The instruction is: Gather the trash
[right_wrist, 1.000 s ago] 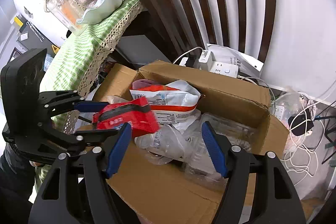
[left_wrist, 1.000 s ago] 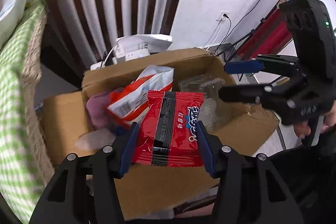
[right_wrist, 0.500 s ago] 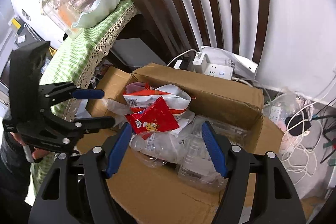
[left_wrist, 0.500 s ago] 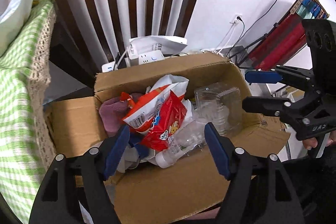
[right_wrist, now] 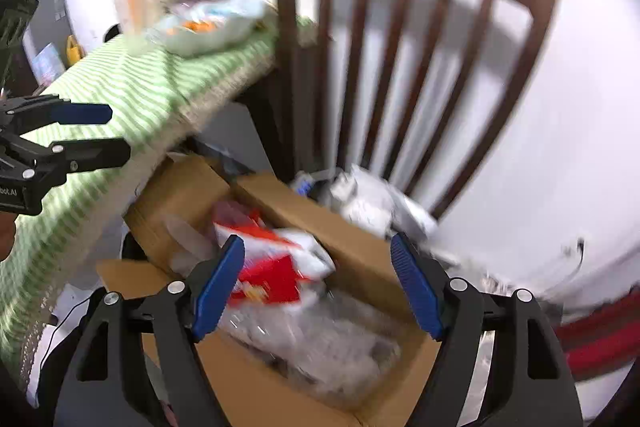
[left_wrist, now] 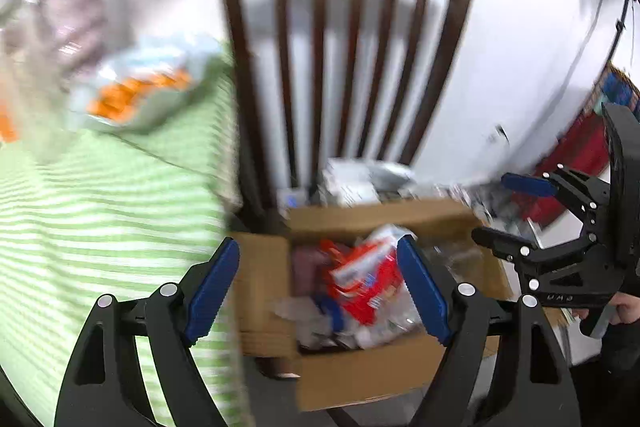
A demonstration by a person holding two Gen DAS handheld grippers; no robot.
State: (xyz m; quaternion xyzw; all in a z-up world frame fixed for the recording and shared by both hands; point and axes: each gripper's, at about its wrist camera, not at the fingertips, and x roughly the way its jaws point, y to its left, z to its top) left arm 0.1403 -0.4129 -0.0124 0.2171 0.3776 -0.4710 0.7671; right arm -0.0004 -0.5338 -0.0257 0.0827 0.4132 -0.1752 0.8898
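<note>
Wrapper (left_wrist: 370, 285), red, now dropped in box (left_wrist: 360, 379); left gripper (left_wrist: 320, 287) and right gripper (right_wrist: 318, 285) fingers empty, opening; item collected.

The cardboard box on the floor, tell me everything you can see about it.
The cardboard box is plain brown corrugated card, open at the top with its flaps folded outward. It sits low in front of a dark wooden chair, beside a table with a green checked cloth. Inside lie a red snack packet, an orange and white bag and clear crumpled plastic. Neither gripper touches it. The picture is blurred, so print and finer details cannot be read.
</note>
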